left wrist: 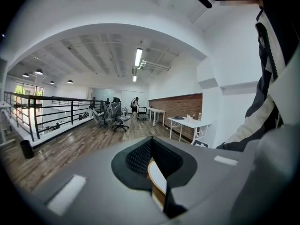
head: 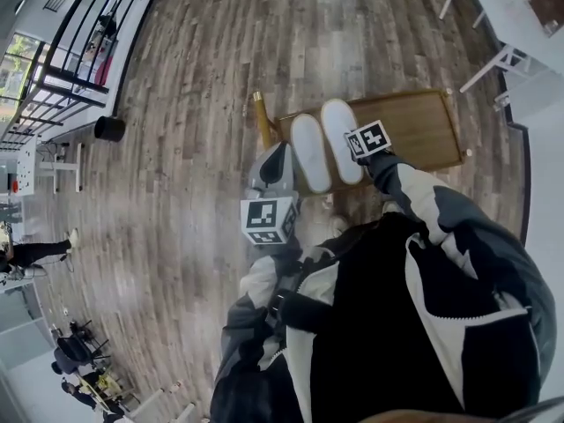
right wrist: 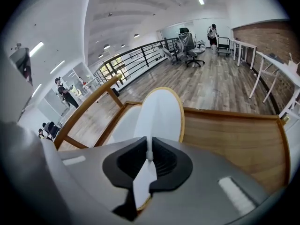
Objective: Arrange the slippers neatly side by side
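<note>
Two flat white slippers with tan rims lie side by side on a low wooden table (head: pixel 423 130). My left gripper (head: pixel 284 152) is at the left slipper (head: pixel 310 152), on its left edge. In the left gripper view its jaws (left wrist: pixel 165 191) are closed, with that slipper's rim (left wrist: pixel 156 177) running into the slit. My right gripper (head: pixel 352 148) is shut on the near edge of the right slipper (head: pixel 339 139). A white flap of it is pinched in the jaws (right wrist: pixel 146 172), and the right slipper (right wrist: pixel 161 116) stretches away beside the left slipper (right wrist: pixel 124 123).
Wood plank floor surrounds the table (right wrist: pixel 229 139), which has a raised rim and a wooden post (head: pixel 262 117) at its left end. A black bin (head: pixel 109 128) and a black railing (head: pixel 79 51) are far left. White tables (head: pixel 511 16) stand top right.
</note>
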`<action>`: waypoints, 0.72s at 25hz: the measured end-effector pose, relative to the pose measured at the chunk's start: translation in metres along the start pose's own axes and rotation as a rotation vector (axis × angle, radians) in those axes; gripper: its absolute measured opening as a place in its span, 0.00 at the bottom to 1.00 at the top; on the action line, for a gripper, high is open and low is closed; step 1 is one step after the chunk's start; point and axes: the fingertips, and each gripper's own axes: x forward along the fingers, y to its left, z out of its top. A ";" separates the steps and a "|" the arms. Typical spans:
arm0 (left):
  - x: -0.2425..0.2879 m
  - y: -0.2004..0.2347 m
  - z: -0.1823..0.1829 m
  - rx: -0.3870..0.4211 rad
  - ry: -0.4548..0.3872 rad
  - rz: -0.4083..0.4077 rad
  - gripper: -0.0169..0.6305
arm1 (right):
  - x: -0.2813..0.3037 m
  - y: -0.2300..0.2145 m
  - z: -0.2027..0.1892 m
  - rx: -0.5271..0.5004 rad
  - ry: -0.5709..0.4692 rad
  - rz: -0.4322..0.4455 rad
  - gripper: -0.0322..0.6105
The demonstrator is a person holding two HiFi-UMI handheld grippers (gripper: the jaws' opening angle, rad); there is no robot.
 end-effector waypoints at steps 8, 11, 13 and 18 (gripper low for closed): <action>-0.003 0.012 -0.005 0.003 0.020 0.021 0.05 | 0.035 -0.009 -0.005 -0.031 0.072 -0.038 0.09; -0.005 0.013 -0.008 -0.001 0.028 0.021 0.05 | 0.041 -0.011 -0.010 -0.053 0.100 -0.042 0.10; -0.005 0.015 -0.009 0.001 0.027 0.022 0.05 | 0.044 -0.013 -0.013 -0.046 0.116 -0.045 0.10; -0.001 0.012 -0.012 0.009 0.029 0.017 0.05 | 0.051 -0.009 -0.020 -0.065 0.140 -0.006 0.30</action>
